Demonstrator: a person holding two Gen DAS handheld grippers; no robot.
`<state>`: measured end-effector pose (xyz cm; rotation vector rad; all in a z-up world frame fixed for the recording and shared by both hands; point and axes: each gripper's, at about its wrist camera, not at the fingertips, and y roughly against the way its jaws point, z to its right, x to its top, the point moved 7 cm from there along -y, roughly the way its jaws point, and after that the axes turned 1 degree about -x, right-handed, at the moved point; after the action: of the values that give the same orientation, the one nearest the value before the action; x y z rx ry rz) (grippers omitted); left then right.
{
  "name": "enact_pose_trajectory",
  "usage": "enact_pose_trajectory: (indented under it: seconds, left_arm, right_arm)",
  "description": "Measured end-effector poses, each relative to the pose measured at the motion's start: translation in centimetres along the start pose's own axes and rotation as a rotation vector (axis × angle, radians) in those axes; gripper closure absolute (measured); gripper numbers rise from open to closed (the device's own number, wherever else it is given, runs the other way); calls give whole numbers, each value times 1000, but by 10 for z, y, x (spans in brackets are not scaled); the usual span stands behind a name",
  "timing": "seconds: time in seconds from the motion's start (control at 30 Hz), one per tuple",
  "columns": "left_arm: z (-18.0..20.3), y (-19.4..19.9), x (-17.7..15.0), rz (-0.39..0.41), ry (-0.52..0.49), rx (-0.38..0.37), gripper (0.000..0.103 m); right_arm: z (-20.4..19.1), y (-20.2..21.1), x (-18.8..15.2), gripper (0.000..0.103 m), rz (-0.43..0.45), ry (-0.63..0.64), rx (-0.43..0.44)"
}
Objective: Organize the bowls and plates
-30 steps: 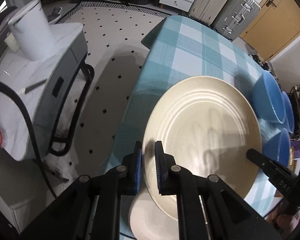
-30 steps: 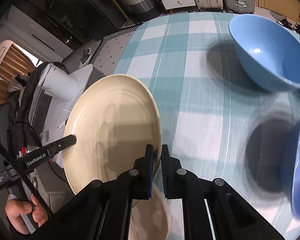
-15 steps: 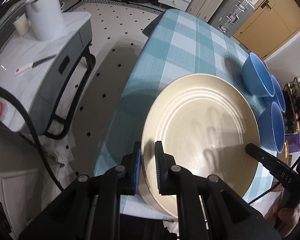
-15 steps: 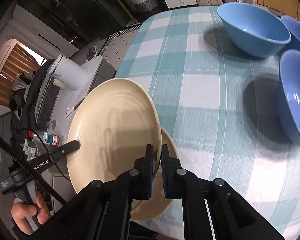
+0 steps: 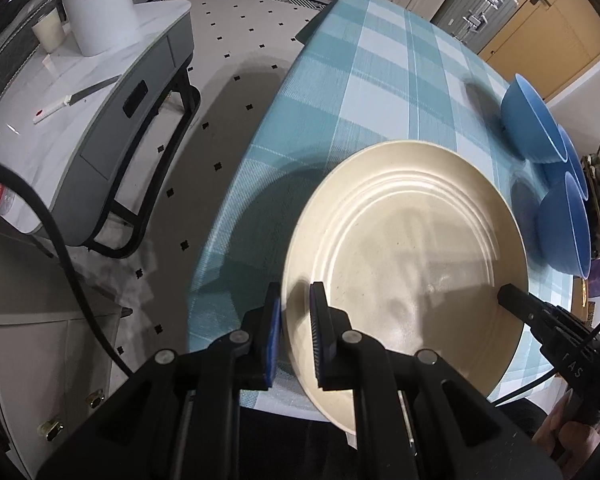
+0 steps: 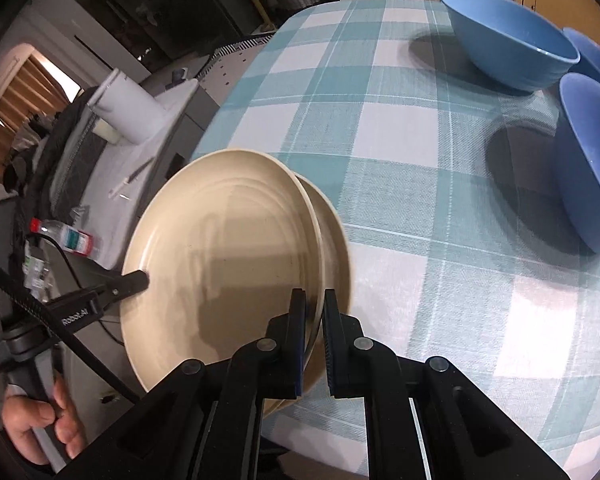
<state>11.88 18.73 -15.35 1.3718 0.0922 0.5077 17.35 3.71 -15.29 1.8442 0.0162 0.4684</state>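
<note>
A cream plate [image 5: 404, 264] [image 6: 220, 256] hangs tilted over the near corner of the checked table [image 5: 380, 92] [image 6: 400, 184]. My left gripper [image 5: 294, 340] is shut on its left rim, and the same gripper [image 6: 142, 278] shows from the right wrist view. My right gripper [image 6: 314, 340] is shut on the opposite rim; its tip [image 5: 508, 294] appears at the plate's right edge. A second cream plate [image 6: 334, 236] lies on the cloth just beneath, partly hidden. Three blue bowls [image 6: 508, 44] [image 5: 532, 120] sit at the table's far right.
A white side cabinet [image 5: 80, 92] with a white container [image 5: 96, 4], a cup and a knife stands left of the table. A bottle [image 6: 70, 236] lies beside it. Suitcases [image 5: 480, 4] and drawers line the far wall. A hand [image 6: 40, 420] holds the left gripper's handle.
Both grippers have carried the held plate back toward the near table edge and slightly lower, so it now overlaps the plate lying on the cloth. The bowls look farther away.
</note>
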Motion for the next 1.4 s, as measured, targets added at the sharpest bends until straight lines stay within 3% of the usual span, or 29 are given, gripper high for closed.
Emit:
enact_pose_trajectory:
  seconds: [0.43,0.83,1.07,1.2,1.4]
  left_arm:
    - [-1,-6,-3,8,-26,38,93]
    - [-2,-4,-4,-6,-52,63,89]
    - [3,-8,-7,-10,-67,70,88]
    - [2,-11,-8,-7,-62,70,78]
    - [4,-15,-10,4,-66,67,77]
  right_arm:
    - [-7,-7,-5,92,11,106,-108]
    - [-21,-4,-11,85,1,229,-279]
    - [-20,-1,-16,85,3,259,-299]
    - [-17,0,-17,84,10,248,-292]
    - [-9,-5,-18,84,6,214,-274]
